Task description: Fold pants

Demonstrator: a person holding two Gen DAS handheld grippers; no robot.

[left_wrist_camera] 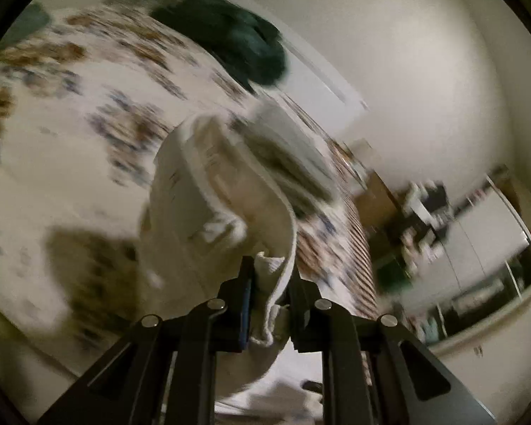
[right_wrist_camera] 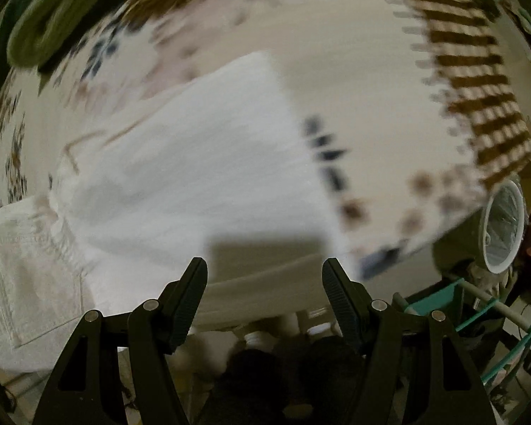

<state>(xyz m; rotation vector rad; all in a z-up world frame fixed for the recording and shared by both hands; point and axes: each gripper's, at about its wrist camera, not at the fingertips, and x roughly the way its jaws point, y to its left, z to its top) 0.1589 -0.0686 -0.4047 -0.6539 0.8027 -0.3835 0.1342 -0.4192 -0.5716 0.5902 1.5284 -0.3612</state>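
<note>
White pants (left_wrist_camera: 209,191) hang in a bunched fold in the left wrist view, lifted above a bed with a flowered cover (left_wrist_camera: 70,134). My left gripper (left_wrist_camera: 270,283) is shut on a thick white edge of the pants, which sticks out between the black fingers. In the right wrist view the pants (right_wrist_camera: 180,163) lie spread on the bed, with a stitched pocket at the left. My right gripper (right_wrist_camera: 264,276) points down over their near edge, open, with nothing between its ribbed pads (right_wrist_camera: 191,301). Both views are blurred.
A dark green garment (left_wrist_camera: 230,35) lies at the far side of the bed, near a white wall. Shelves with clutter (left_wrist_camera: 424,212) stand to the right. Beside the bed are a white bin (right_wrist_camera: 502,226) and a teal rack (right_wrist_camera: 478,318).
</note>
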